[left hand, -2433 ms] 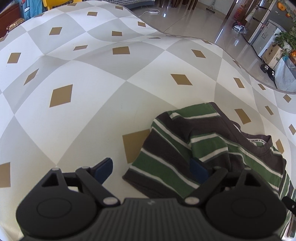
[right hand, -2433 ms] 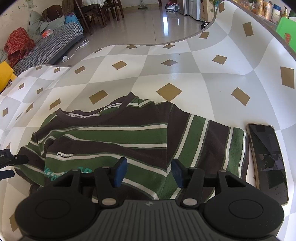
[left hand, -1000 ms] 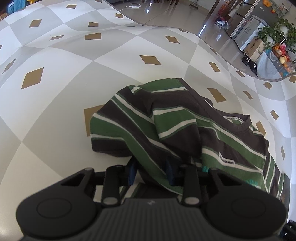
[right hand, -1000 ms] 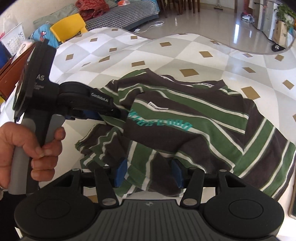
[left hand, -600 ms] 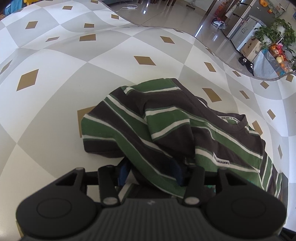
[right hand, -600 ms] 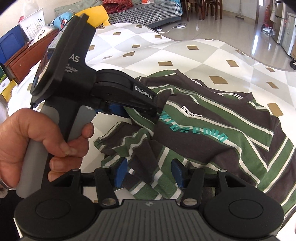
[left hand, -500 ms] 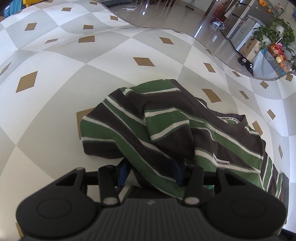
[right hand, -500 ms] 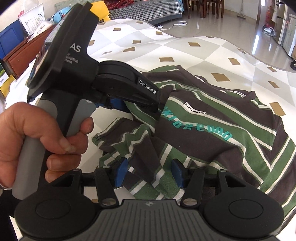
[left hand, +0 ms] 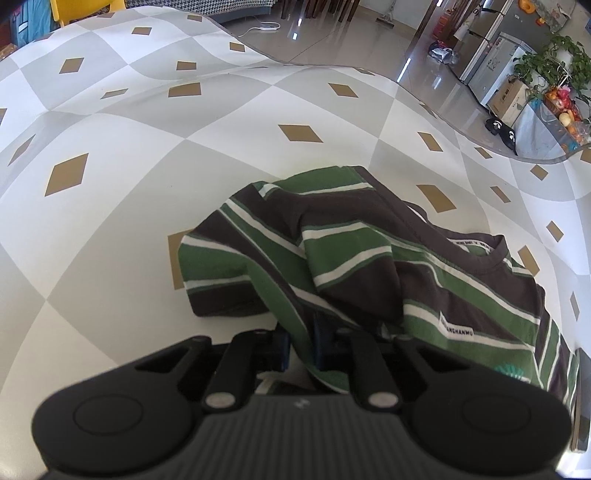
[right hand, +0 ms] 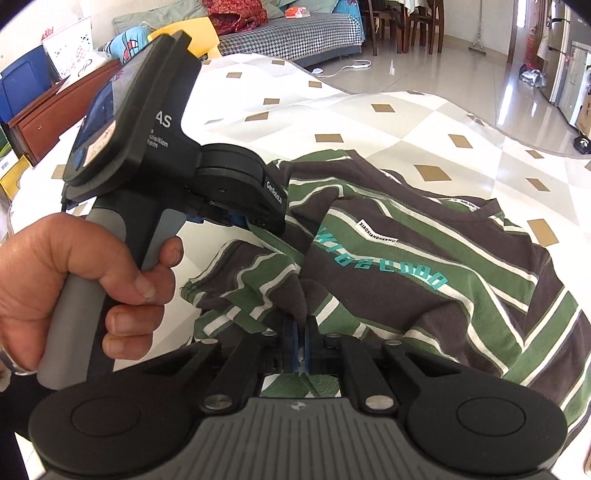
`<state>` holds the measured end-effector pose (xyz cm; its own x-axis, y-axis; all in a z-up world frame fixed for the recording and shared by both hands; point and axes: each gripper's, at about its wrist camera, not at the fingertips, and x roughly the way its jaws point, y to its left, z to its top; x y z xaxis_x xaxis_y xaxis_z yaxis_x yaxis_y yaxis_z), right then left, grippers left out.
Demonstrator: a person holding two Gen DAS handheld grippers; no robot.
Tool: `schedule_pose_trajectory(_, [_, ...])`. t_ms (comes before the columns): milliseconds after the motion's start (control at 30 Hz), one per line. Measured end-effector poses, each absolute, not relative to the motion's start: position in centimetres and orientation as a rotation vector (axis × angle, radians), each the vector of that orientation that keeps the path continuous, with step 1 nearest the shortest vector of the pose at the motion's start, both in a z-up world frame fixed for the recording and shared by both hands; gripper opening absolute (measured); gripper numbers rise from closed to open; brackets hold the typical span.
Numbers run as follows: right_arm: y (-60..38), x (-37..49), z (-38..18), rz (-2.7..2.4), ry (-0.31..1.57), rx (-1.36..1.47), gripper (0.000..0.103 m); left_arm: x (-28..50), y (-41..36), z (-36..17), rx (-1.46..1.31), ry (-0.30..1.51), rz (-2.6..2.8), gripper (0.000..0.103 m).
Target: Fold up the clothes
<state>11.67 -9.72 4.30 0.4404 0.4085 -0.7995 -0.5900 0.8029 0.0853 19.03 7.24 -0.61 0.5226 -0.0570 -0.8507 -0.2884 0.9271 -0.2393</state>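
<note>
A green, brown and white striped T-shirt lies bunched on the checked tablecloth. In the left wrist view my left gripper is shut on a fold of its near edge, cloth pinched between the blue pads. In the right wrist view the striped T-shirt shows teal lettering on its chest, and my right gripper is shut on a bunched fold of its hem. The left gripper's body, held by a hand, is at the left with its fingertips hidden behind the cloth.
The tablecloth spreads far beyond the shirt. A dark phone lies at the right edge beside the shirt. Off the table stand a checked sofa, a yellow chair, wooden chairs and a fridge on a glossy floor.
Both grippers have gone from partly open around shirt folds to shut on them. The left gripper's body now sits closer and higher in the right wrist view.
</note>
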Motion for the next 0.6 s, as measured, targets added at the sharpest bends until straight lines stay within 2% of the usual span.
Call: schedule_pose_trajectory(600, [-16.4,8.7,7.2,0.517,0.909,-0.235,0.004,18.5,10.6,-0.6,-0.271,1.011,0.298,0.012])
